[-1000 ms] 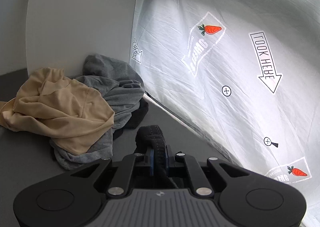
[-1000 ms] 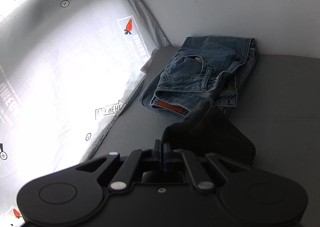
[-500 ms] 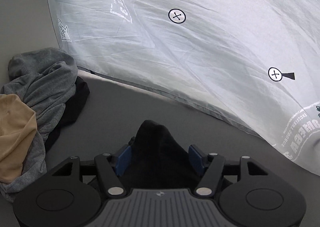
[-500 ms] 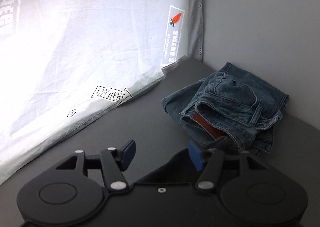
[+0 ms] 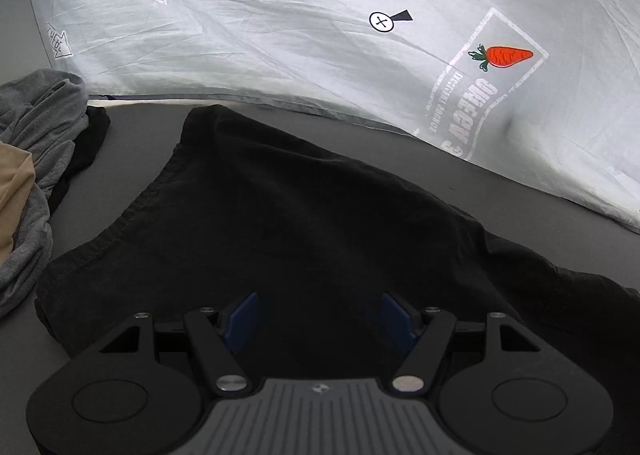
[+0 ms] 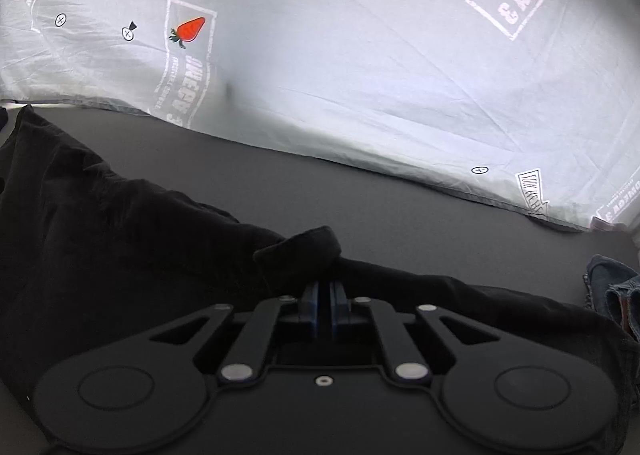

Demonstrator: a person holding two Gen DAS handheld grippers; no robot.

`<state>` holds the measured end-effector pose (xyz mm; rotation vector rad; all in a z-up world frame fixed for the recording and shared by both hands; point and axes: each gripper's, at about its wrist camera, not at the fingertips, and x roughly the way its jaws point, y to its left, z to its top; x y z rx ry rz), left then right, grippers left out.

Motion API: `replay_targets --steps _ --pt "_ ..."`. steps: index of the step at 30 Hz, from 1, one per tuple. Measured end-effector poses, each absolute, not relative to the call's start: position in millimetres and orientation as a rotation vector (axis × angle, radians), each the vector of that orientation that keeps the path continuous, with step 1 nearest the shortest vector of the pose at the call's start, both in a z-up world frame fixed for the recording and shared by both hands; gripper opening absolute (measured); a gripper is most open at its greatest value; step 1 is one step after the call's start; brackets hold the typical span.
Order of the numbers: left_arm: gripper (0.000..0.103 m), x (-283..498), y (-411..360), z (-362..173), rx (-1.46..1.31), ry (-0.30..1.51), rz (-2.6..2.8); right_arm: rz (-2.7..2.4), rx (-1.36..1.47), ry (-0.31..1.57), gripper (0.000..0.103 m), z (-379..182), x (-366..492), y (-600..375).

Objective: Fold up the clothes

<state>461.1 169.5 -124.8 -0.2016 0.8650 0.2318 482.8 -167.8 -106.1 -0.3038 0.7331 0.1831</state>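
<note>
Bunching of the black garment [image 5: 304, 215] could be caused if the clamped right gripper [image 6: 324, 301] is pulled while the left gripper [image 5: 318, 321], jaws apart, holds nothing.

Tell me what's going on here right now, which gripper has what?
A person with a gripper in each hand is working on a black garment spread on the grey table. The right gripper is shut, its pads pinching a raised fold of that black cloth. The left gripper is open above the garment, gripping nothing. A pile of grey and tan clothes lies at the left, and blue jeans at the far right. A printed white sheet hangs behind.
</note>
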Motion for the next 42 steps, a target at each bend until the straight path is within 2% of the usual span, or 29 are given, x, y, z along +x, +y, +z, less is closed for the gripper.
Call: replay_targets --steps 6,9,12,14,16,18,21,24,29,33,36,42 --pt "0.070 512 122 -147 -0.051 0.855 0.145 0.085 -0.133 0.805 0.002 -138 557 -189" --pt "0.070 530 127 -165 -0.042 0.874 0.180 -0.020 -0.090 0.889 0.002 -162 592 -207" --pt "0.077 533 138 -174 -0.061 0.879 0.189 -0.067 -0.009 0.897 0.003 -162 590 -222" --pt "0.077 526 144 -172 -0.050 0.875 0.199 -0.102 0.058 0.861 0.016 -150 571 -235" --pt "0.077 515 150 -163 -0.057 0.879 0.217 -0.144 0.103 0.805 0.048 -134 541 -246" --pt "0.077 499 154 -153 -0.089 0.872 0.223 -0.187 0.114 0.752 0.055 -118 501 -256" --pt "0.083 472 148 -144 -0.137 0.869 0.212 -0.233 0.043 0.732 0.075 -107 444 -258" --pt "0.083 448 128 -142 -0.117 0.879 0.170 -0.237 -0.122 0.734 0.084 -112 389 -241" --pt "0.084 418 88 -137 -0.029 0.867 0.088 -0.202 -0.574 0.718 0.084 -158 328 -187" --pt "0.084 398 59 -127 0.051 0.842 -0.018 -0.168 -0.984 0.642 0.092 -203 306 -146" --pt "0.087 382 33 -128 0.157 0.824 -0.102 -0.167 -1.003 0.586 0.093 -204 303 -142" --pt "0.088 364 -12 -151 0.332 0.858 -0.242 -0.293 -0.750 0.571 0.093 -171 326 -173"
